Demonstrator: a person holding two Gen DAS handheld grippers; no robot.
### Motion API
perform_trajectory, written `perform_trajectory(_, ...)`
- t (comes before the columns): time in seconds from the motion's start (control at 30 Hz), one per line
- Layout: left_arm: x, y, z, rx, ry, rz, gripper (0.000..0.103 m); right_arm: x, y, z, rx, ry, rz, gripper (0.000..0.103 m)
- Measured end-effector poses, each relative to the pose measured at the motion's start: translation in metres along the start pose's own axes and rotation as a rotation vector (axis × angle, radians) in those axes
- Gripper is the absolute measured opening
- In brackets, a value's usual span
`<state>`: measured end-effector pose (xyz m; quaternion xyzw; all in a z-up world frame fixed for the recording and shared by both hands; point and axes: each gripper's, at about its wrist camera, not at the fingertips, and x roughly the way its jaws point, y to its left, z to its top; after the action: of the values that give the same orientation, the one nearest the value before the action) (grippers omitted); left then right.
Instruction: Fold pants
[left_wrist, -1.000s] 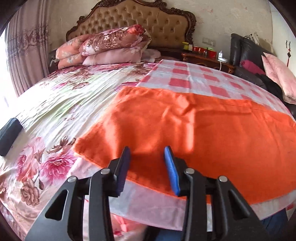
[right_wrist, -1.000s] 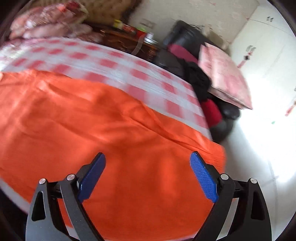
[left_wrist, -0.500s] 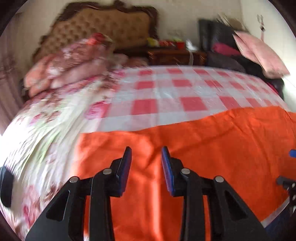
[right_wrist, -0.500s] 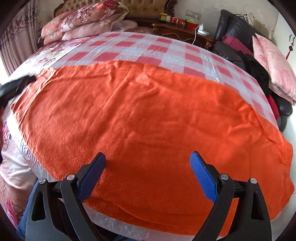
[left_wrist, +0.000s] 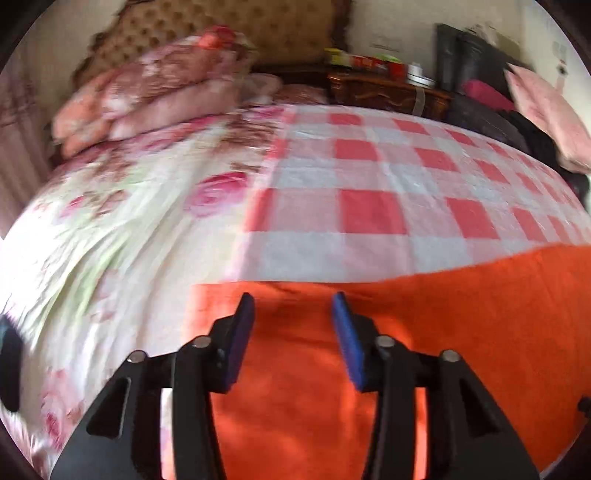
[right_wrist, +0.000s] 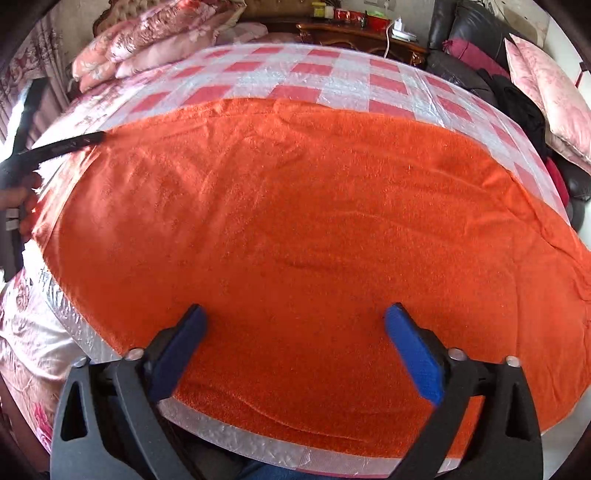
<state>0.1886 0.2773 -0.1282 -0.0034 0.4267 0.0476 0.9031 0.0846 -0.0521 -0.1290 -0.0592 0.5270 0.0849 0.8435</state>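
Orange fleece pants lie spread flat across the near part of a bed, on a red-and-white checked plastic sheet. In the left wrist view the pants fill the lower right. My left gripper is open and empty, its blue pads over the far left corner of the pants; it also shows at the left edge of the right wrist view. My right gripper is wide open and empty above the near edge of the pants.
Floral bedding covers the bed's left side. Stacked pink pillows sit by the headboard. A wooden nightstand with small items, a dark chair with clothes and a pink cushion stand at the far right.
My left gripper has moved forward over the pants to their far left corner and opened a little wider. My right gripper has swung left and stayed wide open.
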Motion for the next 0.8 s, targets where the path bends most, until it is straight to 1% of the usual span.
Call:
perform_trajectory(0.07, -0.015, 0.014, -0.007, -0.057, -0.019, -0.093, 0.042, -0.001, 0.0, -0.001, 0.002, -0.008, 0.0, 0.098)
perform_trajectory(0.1, -0.018, 0.014, -0.013, -0.041, -0.01, -0.091, 0.042, -0.001, -0.001, -0.002, 0.0, -0.011, 0.002, 0.098)
perform_trajectory(0.13, -0.018, 0.011, -0.023, -0.001, 0.012, -0.053, 0.042, -0.001, -0.002, -0.002, 0.003, -0.011, 0.007, 0.099)
perform_trajectory(0.17, -0.015, 0.012, -0.032, 0.02, 0.032, -0.018, 0.044, -0.001, -0.002, -0.001, 0.008, -0.008, 0.01, 0.099)
perform_trajectory(0.2, -0.018, 0.017, -0.039, 0.008, 0.004, -0.015, 0.045, -0.001, -0.002, -0.001, 0.008, -0.008, 0.01, 0.099)
perform_trajectory(0.23, -0.019, 0.024, -0.043, -0.011, 0.003, -0.008, 0.048, -0.001, -0.002, 0.0, 0.001, -0.009, 0.009, 0.099)
perform_trajectory(0.27, -0.023, 0.033, -0.046, -0.035, 0.003, 0.027, 0.051, -0.001, -0.001, 0.001, -0.011, -0.013, 0.007, 0.098)
perform_trajectory(0.3, -0.027, 0.042, -0.049, -0.055, 0.002, 0.081, 0.051, -0.002, 0.0, 0.002, -0.028, -0.018, -0.009, 0.098)
perform_trajectory(0.33, -0.032, 0.051, -0.053, -0.081, 0.001, 0.099, 0.049, -0.007, 0.004, 0.005, -0.052, -0.045, -0.068, 0.098)
perform_trajectory(0.37, -0.039, 0.059, -0.056, -0.114, -0.011, 0.071, 0.048, -0.012, 0.009, 0.007, -0.073, -0.074, -0.093, 0.098)
perform_trajectory(0.4, -0.045, 0.063, -0.059, -0.133, -0.03, 0.023, 0.048, -0.017, 0.017, 0.01, -0.104, -0.103, -0.089, 0.098)
perform_trajectory(0.43, -0.055, 0.063, -0.064, -0.132, -0.054, -0.037, 0.048, -0.019, 0.023, 0.013, -0.125, -0.114, -0.071, 0.098)
perform_trajectory(0.47, -0.06, 0.059, -0.07, -0.101, -0.061, -0.063, 0.049, -0.021, 0.036, 0.019, -0.157, -0.12, -0.026, 0.098)
perform_trajectory(0.5, -0.061, 0.053, -0.078, -0.062, -0.051, -0.056, 0.05, -0.021, 0.043, 0.022, -0.17, -0.12, -0.009, 0.098)
perform_trajectory(0.53, -0.059, 0.049, -0.088, -0.015, -0.024, -0.035, 0.051, -0.021, 0.052, 0.026, -0.185, -0.121, 0.006, 0.098)
perform_trajectory(0.57, -0.06, 0.05, -0.094, -0.01, -0.053, -0.032, 0.055, -0.02, 0.062, 0.031, -0.197, -0.127, 0.026, 0.098)
perform_trajectory(0.63, -0.066, 0.068, -0.101, -0.086, -0.044, -0.023, 0.062, -0.019, 0.083, 0.041, -0.223, -0.14, 0.059, 0.097)
perform_trajectory(0.7, -0.073, 0.086, -0.106, -0.131, -0.045, 0.018, 0.062, -0.016, 0.101, 0.049, -0.242, -0.139, 0.074, 0.096)
perform_trajectory(0.73, -0.077, 0.095, -0.109, -0.161, -0.045, 0.025, 0.062, -0.015, 0.106, 0.051, -0.243, -0.142, 0.079, 0.095)
perform_trajectory(0.8, -0.082, 0.115, -0.115, -0.281, -0.044, -0.054, 0.061, -0.01, 0.116, 0.06, -0.228, -0.139, 0.097, 0.087)
